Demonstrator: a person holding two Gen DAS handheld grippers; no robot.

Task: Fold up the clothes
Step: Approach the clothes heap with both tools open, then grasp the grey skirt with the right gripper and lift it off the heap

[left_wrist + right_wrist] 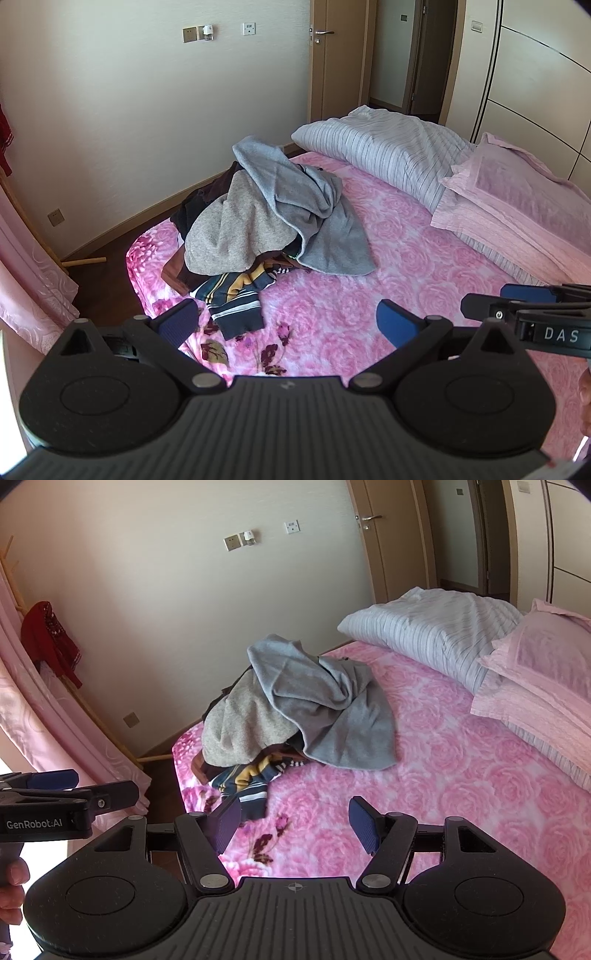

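A heap of clothes lies on the pink rose-patterned bed (pixel 388 266) near its left corner. On top are a blue-grey garment (pixel 295 192) (pixel 332 709) and a lighter grey one (pixel 236 229) (pixel 240 727). A navy, yellow and white striped garment (pixel 236 299) (pixel 243 782) sticks out at the front, with dark brown cloth under the heap. My left gripper (pixel 288 321) hovers open just short of the striped garment, nothing between its blue pads. My right gripper (pixel 293 825) is open too, above bare bedspread, empty.
A grey striped pillow (pixel 384 155) and a pink pillow (pixel 517 199) lie at the back right. Beyond the bed's left edge are dark floor (pixel 103 280), a pink curtain (pixel 55 723), a red garment (pixel 48 638) hanging, and the wall. A door (pixel 332 55) stands behind.
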